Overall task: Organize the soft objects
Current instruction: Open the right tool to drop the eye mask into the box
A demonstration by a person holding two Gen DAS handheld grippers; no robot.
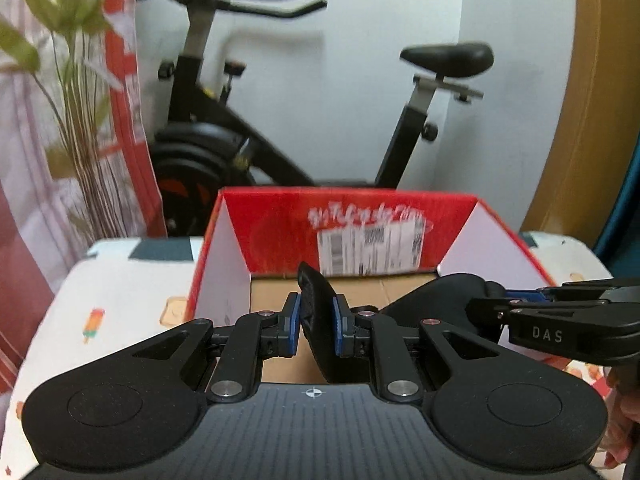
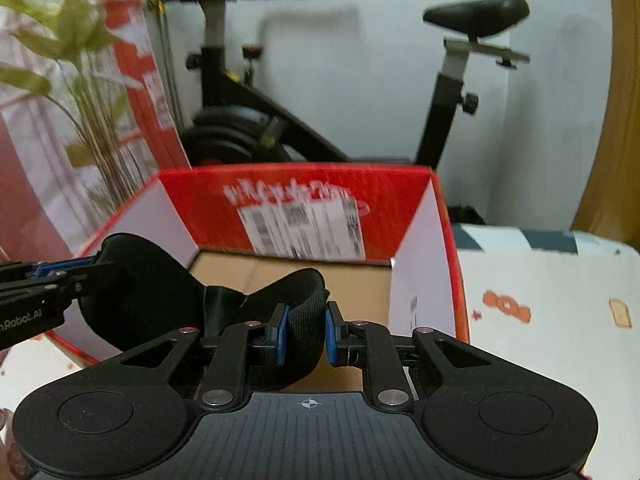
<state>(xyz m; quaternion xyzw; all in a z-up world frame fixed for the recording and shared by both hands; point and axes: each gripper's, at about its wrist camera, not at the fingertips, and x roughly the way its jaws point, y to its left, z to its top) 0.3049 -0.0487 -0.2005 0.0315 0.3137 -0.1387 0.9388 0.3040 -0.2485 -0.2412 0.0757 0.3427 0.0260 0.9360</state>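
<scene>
Eye mask (image 2: 160, 280), both claws gripping, bottom hidden

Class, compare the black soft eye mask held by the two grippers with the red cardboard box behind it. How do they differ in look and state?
1. The eye mask is plain black; the box is red outside, white and brown inside, with a label.
2. The eye mask is off the table, pinched by the left gripper and right gripper; the box rests on the printed tablecloth.
3. The eye mask bends limply; the box holds straight walls.

Neither is inside the other yet.
</scene>
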